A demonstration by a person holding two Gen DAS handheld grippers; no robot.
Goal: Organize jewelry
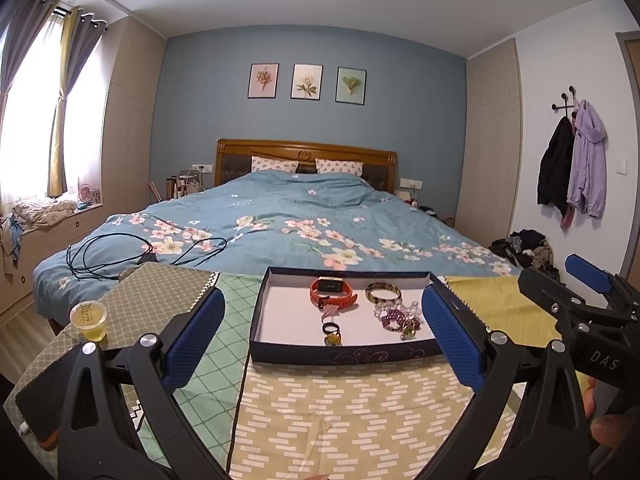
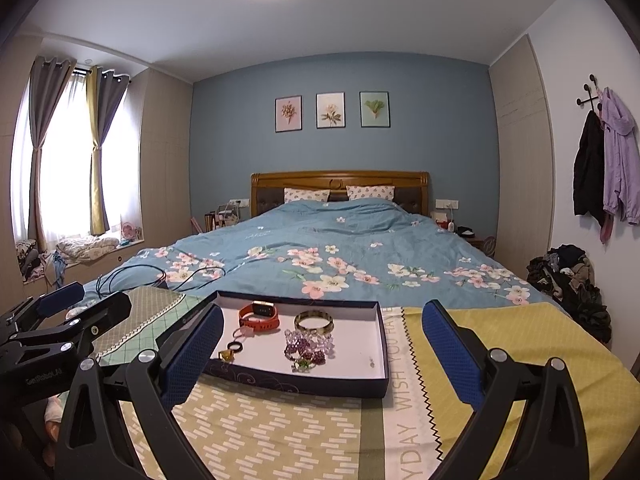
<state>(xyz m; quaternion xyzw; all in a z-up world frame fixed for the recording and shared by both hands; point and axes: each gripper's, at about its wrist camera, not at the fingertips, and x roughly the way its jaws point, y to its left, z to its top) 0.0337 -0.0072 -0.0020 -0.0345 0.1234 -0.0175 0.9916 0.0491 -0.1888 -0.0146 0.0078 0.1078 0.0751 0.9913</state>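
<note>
A shallow dark-blue box tray [image 1: 344, 356] [image 2: 296, 382] with a white floor lies on the patterned cloth. Inside it rest an orange watch [image 1: 334, 293] [image 2: 259, 317], a gold-and-black bangle [image 1: 383, 293] [image 2: 314, 321], purple and clear bead bracelets [image 1: 398, 316] [image 2: 308, 346], a black ring [image 1: 331, 327] [image 2: 235, 346] and a yellow-stone ring [image 1: 333, 338] [image 2: 226, 355]. My left gripper [image 1: 324, 340] is open, its blue pads held wide in front of the tray. My right gripper [image 2: 322, 356] is open too, spanning the tray's near side. Neither holds anything.
A small cup of yellow liquid [image 1: 89, 320] and a dark phone [image 1: 44, 404] sit at the left on the cloth. Black cables [image 1: 116, 256] lie on the floral bed [image 1: 304, 216] beyond. Clothes are piled [image 2: 568, 276] on the floor at right.
</note>
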